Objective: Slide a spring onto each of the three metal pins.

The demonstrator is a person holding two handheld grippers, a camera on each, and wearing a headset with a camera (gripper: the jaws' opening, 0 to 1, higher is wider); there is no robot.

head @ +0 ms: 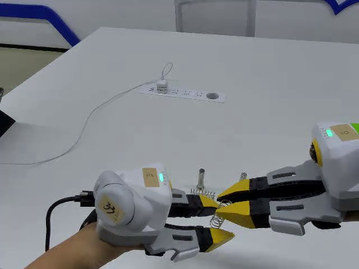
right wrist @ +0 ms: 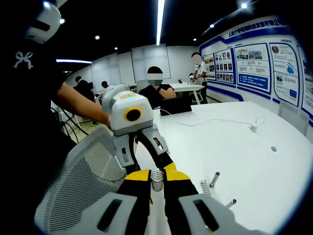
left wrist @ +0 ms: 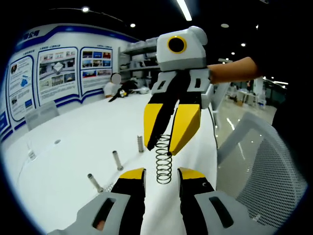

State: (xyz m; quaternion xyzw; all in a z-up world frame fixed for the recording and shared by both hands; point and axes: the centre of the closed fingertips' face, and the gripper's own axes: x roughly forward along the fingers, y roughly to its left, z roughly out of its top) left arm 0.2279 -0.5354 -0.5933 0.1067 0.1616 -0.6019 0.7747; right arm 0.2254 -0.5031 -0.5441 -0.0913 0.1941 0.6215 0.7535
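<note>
1. You are working over a white worktop [head: 269, 84], and both pairs of tongs are meeting low near its front edge.
2. Your left tongs [left wrist: 161, 172] are standing spread and gripping nothing, with the free end of the spring [left wrist: 164, 164] hanging between them.
3. Your right tongs [right wrist: 156, 177] are pressing together on the spring's other end, so the right hand is carrying it.
4. The three pins [left wrist: 117, 159] are standing upright in a row on the worktop, just beyond the tong tips. One seems to be wearing coils already, though that is hard to tell.
5. The spring is running lengthwise from the right tongs toward the left, off to the side of the pins. It probably needs bringing upright over a bare pin.
</note>
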